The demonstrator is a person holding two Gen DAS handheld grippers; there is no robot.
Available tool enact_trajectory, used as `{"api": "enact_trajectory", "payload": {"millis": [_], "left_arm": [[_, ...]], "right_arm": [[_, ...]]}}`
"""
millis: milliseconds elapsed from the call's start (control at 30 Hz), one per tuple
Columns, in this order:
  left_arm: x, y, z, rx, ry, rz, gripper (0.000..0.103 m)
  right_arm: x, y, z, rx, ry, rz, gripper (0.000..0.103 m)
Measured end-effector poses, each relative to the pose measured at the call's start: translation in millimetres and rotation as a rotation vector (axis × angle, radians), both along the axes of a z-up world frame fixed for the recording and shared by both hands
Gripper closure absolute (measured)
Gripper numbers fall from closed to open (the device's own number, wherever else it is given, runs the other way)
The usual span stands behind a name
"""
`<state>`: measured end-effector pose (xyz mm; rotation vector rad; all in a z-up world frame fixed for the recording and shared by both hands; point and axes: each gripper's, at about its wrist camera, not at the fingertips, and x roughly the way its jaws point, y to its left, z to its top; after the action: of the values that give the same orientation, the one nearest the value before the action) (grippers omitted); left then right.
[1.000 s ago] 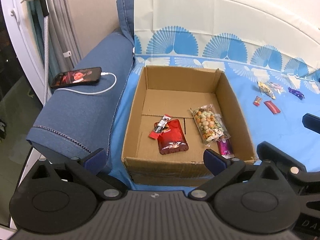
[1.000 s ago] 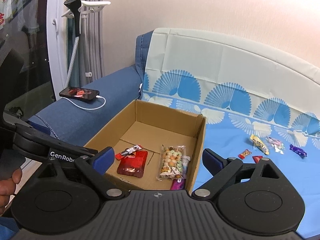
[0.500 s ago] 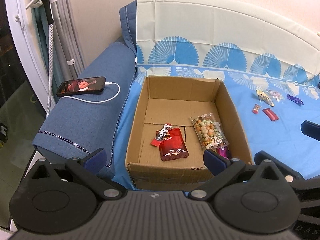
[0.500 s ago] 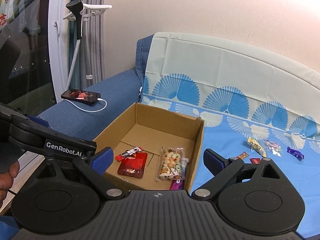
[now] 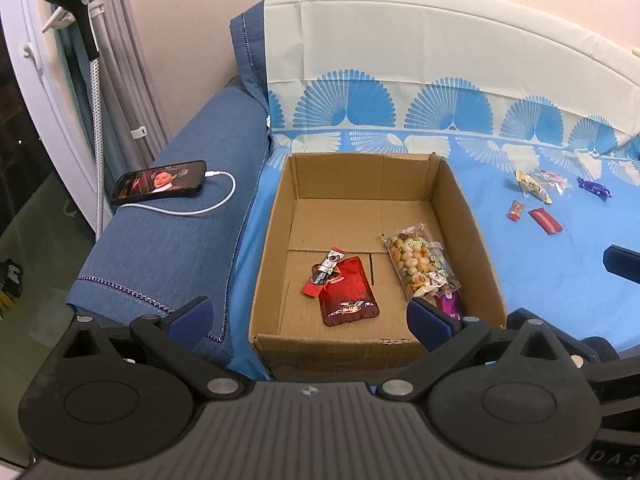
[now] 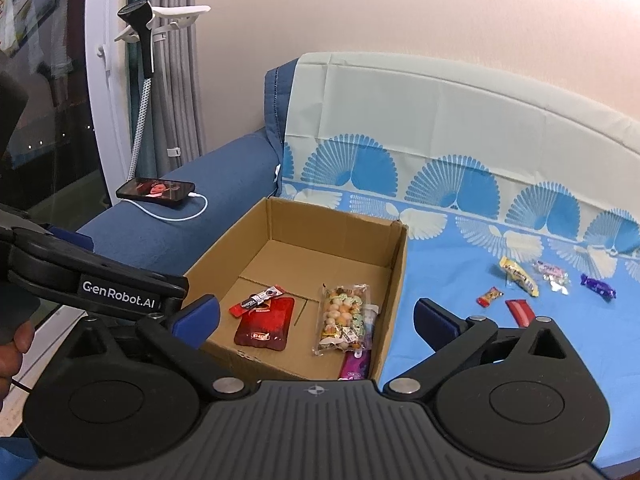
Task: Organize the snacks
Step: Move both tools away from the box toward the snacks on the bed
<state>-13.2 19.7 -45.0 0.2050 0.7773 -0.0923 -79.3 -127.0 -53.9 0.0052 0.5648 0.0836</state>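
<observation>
**Inspector:** Starting at the left, the left gripper (image 5: 308, 316) stands spread with nothing between its pads, poised over the near wall of the cardboard box (image 5: 336, 344). In the box lie a red stick packet (image 5: 323, 271) resting on a red pouch (image 5: 349, 294), then a clear bag of nuts (image 5: 420, 264), and a purple wrapper (image 5: 450, 303) at the near right corner.

**Assistant:** And the right gripper (image 6: 316, 320)?

**Inspector:** Its jaws have just been opening and now stand wide, nothing between them. Right of the box, on the blue sheet (image 6: 440, 272), five loose sweets lie apart from it: a small orange candy (image 6: 490, 296), a red bar (image 6: 519, 312), a yellow packet (image 6: 519, 276), a pale twist-wrapped sweet (image 6: 552, 274) and a purple candy (image 6: 598, 286).

**Assistant:** How will they handle?

**Inspector:** Judged light, thin and crinkly, with slippery film. They lie flat on soft bedding, which will give under the pads. The yellow packet is best pinched across its middle; the twist-wrapped ones by the body, not the tails. The red bar looks stiffest and likely easiest to take.
</observation>
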Motion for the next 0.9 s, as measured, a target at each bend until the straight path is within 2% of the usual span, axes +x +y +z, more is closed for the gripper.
{"api": "enact_trajectory", "payload": {"millis": [133,433,700,900], "left_arm": [[4.1,-8.5,5.4,0.013,-0.020,-0.007,0.000],[20.2,-46.7,10.7,0.033,0.000,-0.053,0.000],[29.5,-100.2,14.5,0.060,0.005,-0.156,0.000],[44.5,-146.5,12.8,0.066,0.030,-0.253,0.000]], "right_arm": [[0.1,-10.9,-0.1,0.038,-0.011,-0.011,0.000],[0.9,-45.4,-1.2,0.070,-0.018,-0.044,0.000],[-6.6,-99.3,-4.2,0.106,-0.032,-0.159,0.000],[-10.4,-154.8,-4.4,0.087,-0.058,-0.279,0.000]]}}
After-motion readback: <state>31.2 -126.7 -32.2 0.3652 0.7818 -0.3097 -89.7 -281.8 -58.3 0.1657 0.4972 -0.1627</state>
